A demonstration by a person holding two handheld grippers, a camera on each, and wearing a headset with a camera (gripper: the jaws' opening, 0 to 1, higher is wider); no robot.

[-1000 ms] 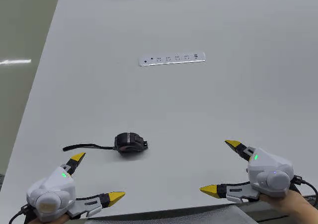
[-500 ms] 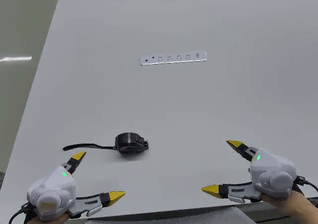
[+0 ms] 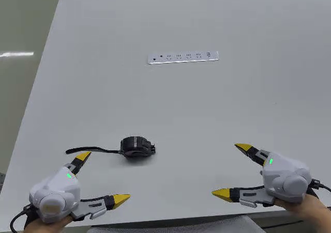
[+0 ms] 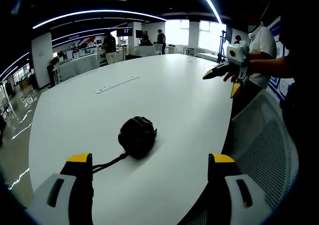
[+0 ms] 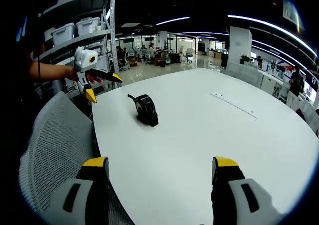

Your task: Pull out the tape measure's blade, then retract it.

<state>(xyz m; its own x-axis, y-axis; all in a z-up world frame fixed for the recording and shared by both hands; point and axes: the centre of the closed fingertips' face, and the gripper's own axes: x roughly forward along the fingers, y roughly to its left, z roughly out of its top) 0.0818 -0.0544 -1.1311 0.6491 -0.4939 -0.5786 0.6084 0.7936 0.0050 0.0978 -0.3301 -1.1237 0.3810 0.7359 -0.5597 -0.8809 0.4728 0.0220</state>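
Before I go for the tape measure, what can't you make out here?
Blade hook of the round black tape measure: too small and dark in the head view and both gripper views.
Any lock switch on it: likewise, black on black.
Sockets of the long white power strip: too small in the head view.

table (image 3: 248,109): white
tape (image 3: 136,146): black, near front edge, strap (image 3: 88,151) lying out to its left
strip (image 3: 183,57): white, farther back, well apart
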